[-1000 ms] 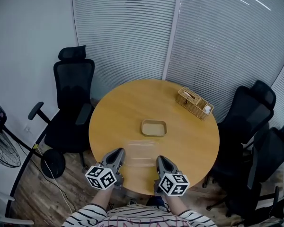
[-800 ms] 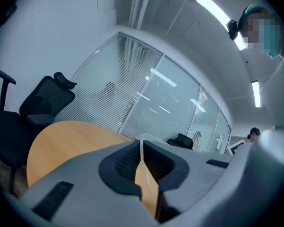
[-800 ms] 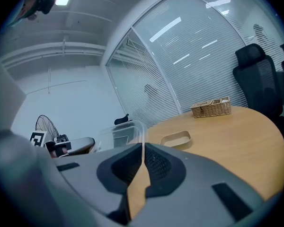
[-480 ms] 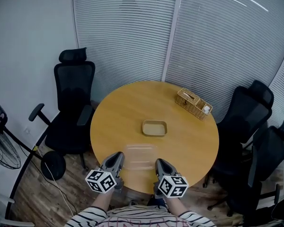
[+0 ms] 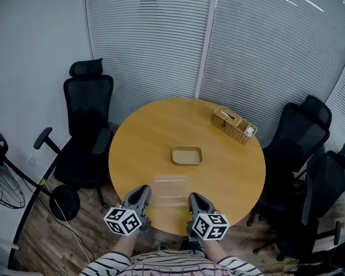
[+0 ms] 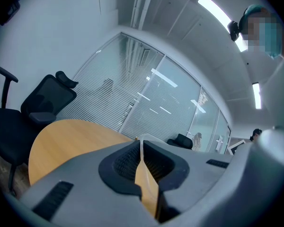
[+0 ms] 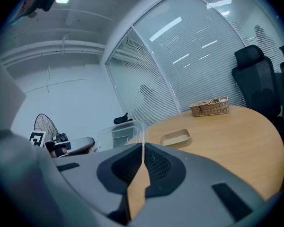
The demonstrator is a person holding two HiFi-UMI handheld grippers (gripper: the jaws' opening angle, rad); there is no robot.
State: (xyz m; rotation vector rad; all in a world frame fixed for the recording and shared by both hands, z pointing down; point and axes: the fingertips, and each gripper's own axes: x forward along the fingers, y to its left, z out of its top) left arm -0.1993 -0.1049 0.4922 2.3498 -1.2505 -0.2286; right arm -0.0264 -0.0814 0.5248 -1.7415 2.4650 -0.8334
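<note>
A black office chair (image 5: 87, 119) stands at the left before the slatted glass wall (image 5: 161, 39), beside a round wooden table (image 5: 144, 137). At the table's near edge, the left gripper (image 5: 141, 192) and right gripper (image 5: 193, 199) each pinch their jaws on a side wall of the clear plastic container (image 5: 171, 190). Beyond it lies a tan tray (image 5: 187, 154), with a wicker basket (image 5: 234, 125) further right.

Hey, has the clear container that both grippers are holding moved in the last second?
No. In the right gripper view the clear container sits the same against the tan tray.
</note>
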